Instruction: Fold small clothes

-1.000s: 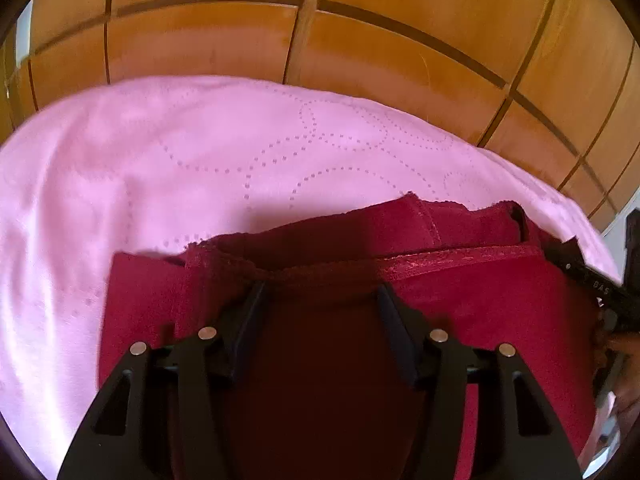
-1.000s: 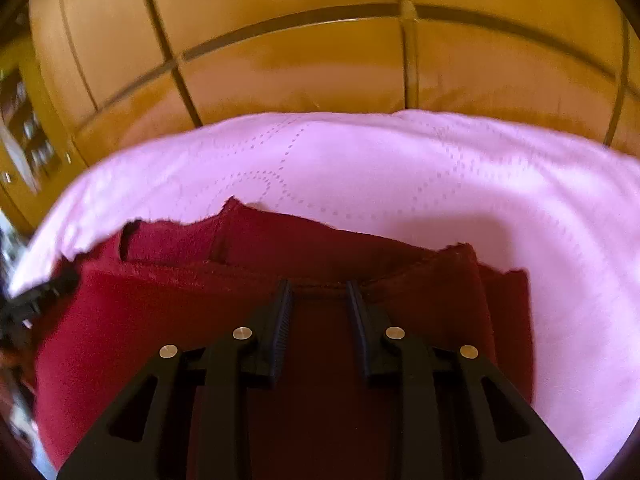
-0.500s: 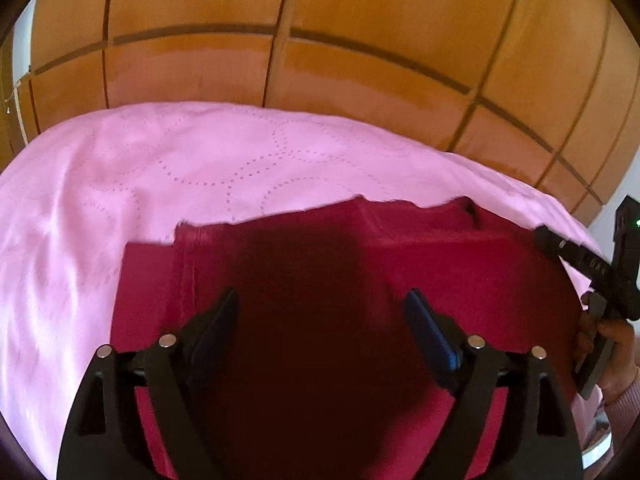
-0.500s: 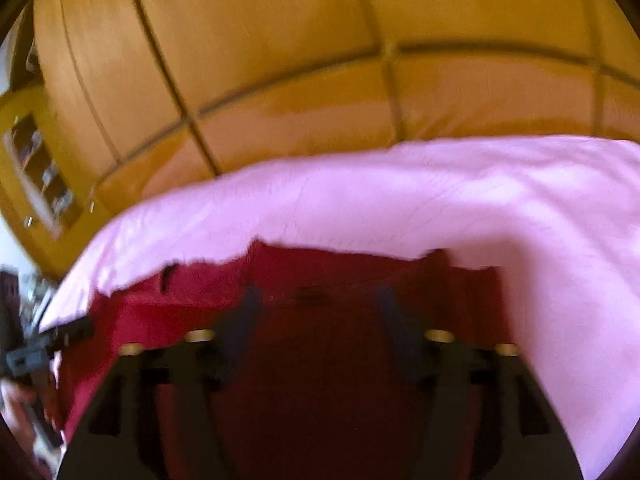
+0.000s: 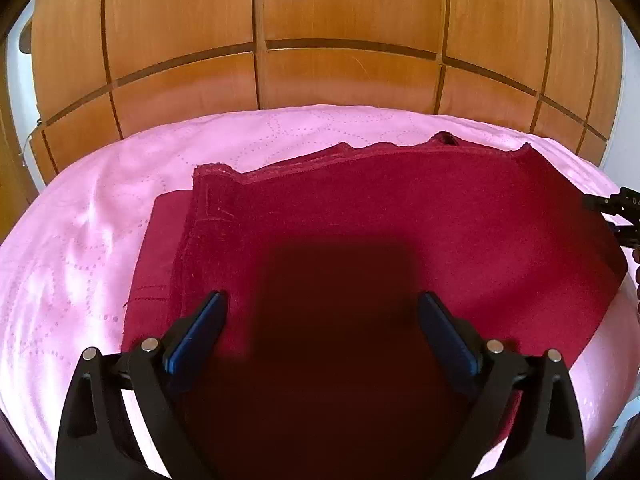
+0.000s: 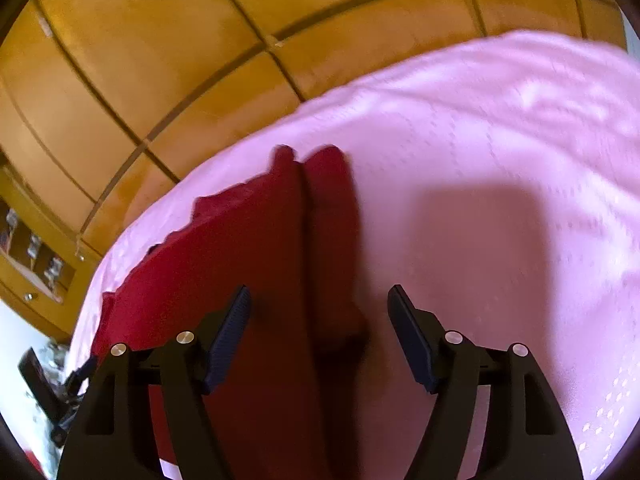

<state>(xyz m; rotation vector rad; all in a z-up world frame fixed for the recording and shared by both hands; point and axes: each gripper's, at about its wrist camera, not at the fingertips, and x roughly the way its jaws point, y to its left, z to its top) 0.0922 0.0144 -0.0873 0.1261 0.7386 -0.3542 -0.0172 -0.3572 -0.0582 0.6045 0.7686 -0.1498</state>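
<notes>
A dark red garment (image 5: 380,208) lies folded flat on the pink bedspread (image 5: 92,232), with a lower layer showing at its left edge. My left gripper (image 5: 322,312) is open and empty above the garment's near part. My right gripper (image 6: 318,304) is open and empty above the garment's right edge (image 6: 328,216), which shows as a doubled fold. The right gripper's tip (image 5: 612,204) shows at the far right of the left wrist view. The left gripper (image 6: 44,396) shows at the lower left of the right wrist view.
A wooden panelled wardrobe (image 5: 340,32) stands behind the bed. Shelves with small objects (image 6: 32,252) are at the left of the right wrist view. Pink bedspread (image 6: 500,200) spreads to the right of the garment.
Both grippers have opened, let go of the garment's far edge and pulled back and up. The right gripper has swung to the garment's right edge. The folded-over layer now lies flat.
</notes>
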